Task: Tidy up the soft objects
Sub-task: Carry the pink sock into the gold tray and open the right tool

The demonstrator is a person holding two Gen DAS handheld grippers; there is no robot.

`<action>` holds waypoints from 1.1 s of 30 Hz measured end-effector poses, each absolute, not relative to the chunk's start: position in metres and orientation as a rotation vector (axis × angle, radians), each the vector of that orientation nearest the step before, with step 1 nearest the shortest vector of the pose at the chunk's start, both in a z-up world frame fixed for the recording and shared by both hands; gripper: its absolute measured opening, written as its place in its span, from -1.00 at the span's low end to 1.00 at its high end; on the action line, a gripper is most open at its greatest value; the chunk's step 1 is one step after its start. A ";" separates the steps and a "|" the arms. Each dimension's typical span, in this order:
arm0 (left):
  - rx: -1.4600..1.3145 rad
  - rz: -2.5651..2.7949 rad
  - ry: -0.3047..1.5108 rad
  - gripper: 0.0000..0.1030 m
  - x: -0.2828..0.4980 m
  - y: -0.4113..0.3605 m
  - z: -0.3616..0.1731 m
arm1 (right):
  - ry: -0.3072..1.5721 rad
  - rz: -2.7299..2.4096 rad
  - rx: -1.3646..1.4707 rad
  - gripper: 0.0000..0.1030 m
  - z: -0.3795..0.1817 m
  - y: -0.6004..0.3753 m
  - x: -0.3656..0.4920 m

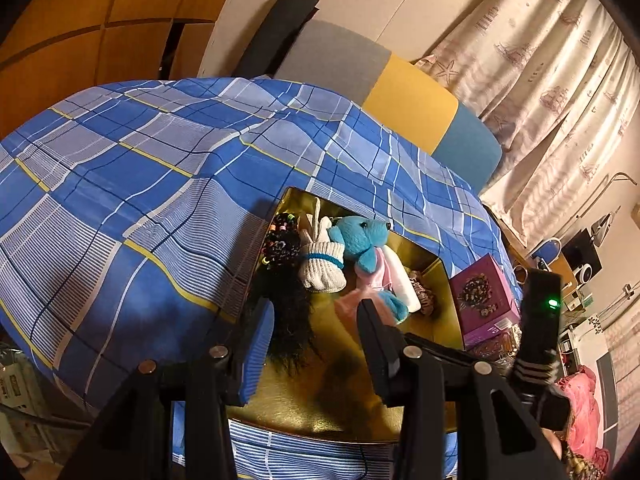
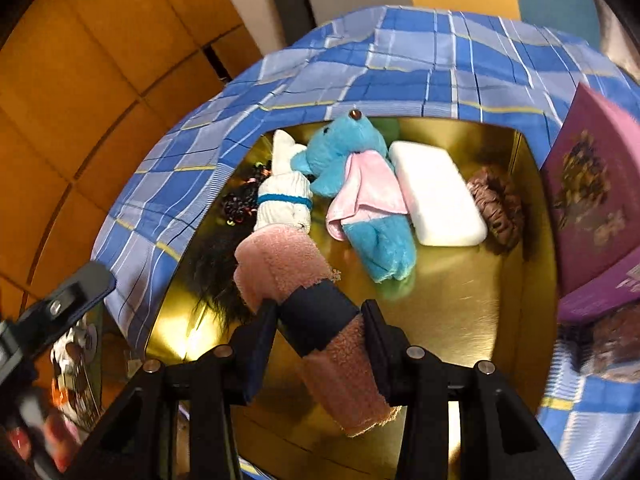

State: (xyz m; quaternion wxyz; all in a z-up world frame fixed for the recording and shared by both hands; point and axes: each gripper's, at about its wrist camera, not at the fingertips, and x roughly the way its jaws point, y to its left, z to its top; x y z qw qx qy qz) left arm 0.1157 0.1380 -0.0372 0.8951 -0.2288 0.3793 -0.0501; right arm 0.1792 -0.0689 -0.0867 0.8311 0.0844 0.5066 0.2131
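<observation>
A gold box [image 1: 352,364] [image 2: 460,300] sits on the blue plaid bed. In it lie a blue teddy with a pink cloth [image 1: 362,244] [image 2: 360,184], a white rolled sock with a blue band [image 1: 322,268] [image 2: 285,200], a white foam block [image 2: 436,196], a brown scrunchie [image 2: 498,204], black hair [image 1: 286,312] and beaded bands [image 1: 280,240]. My right gripper [image 2: 320,320] is shut on a pink fuzzy roll with a dark band [image 2: 288,276], held over the box's near left part. My left gripper [image 1: 316,322] is open and empty above the box's near edge.
A purple box [image 1: 484,296] [image 2: 596,200] stands on the bed right of the gold box. A grey, yellow and teal headboard [image 1: 408,96] and a curtain [image 1: 552,64] lie beyond. A wooden wardrobe [image 2: 80,80] stands to the left.
</observation>
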 end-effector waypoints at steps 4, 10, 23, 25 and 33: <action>-0.480 -0.100 0.788 -0.16 0.115 0.140 -0.037 | 1.099 0.438 0.218 -0.09 -0.099 -0.056 0.186; -0.484 -0.086 0.783 -0.16 0.112 0.143 -0.039 | 1.064 0.446 0.247 0.11 -0.090 -0.061 0.177; -0.425 -0.134 0.803 -0.16 0.114 0.111 -0.041 | 0.884 0.511 0.205 0.12 -0.037 -0.093 0.135; -0.414 -0.146 0.805 -0.16 0.115 0.105 -0.040 | 0.844 0.517 0.187 0.13 -0.027 -0.098 0.126; -0.380 -0.197 0.819 -0.16 0.116 0.077 -0.038 | 0.642 0.465 0.170 0.16 0.015 -0.142 0.096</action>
